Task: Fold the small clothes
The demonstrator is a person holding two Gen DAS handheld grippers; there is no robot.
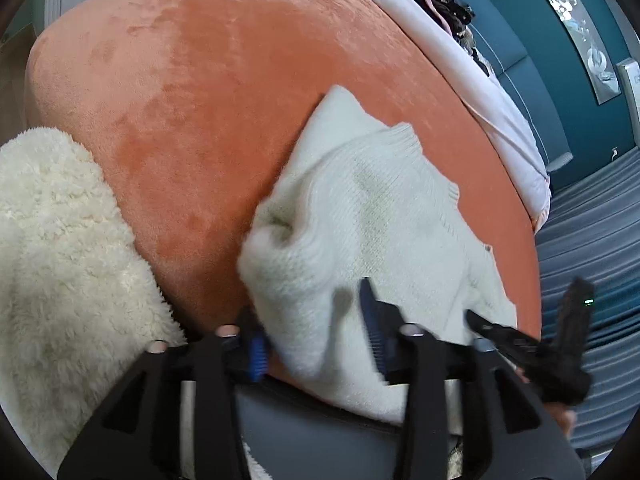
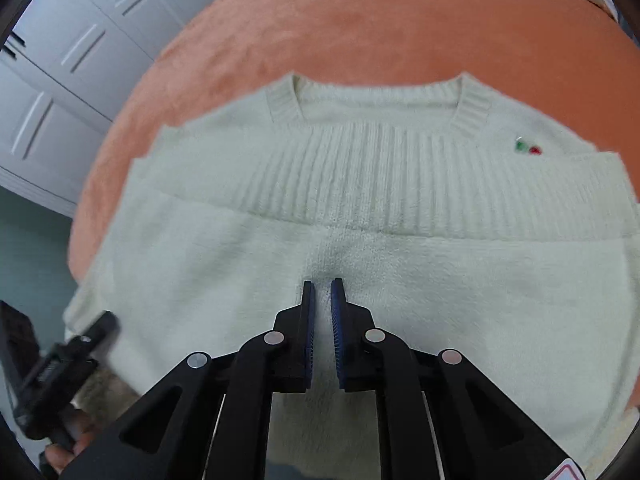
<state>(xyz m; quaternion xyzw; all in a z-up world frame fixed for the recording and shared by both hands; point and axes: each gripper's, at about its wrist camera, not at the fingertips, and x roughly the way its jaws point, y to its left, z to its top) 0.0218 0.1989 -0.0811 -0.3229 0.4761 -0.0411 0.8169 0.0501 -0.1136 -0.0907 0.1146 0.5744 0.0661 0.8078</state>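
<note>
Cream sweater folded on orange blanket, right under both tools. Right gripper nearly pressed together above knit, pinching nothing; left gripper spread, straddling sweater's edge.

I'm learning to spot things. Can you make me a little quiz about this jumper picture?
1. True or false: the white jumper lies on an orange blanket.
2. What colours are the tiny badge on the jumper?
3. Which has its fingers closer together: A, the left gripper, or B, the right gripper?

Key: 1 true. 2 green and red. 3 B.
</note>
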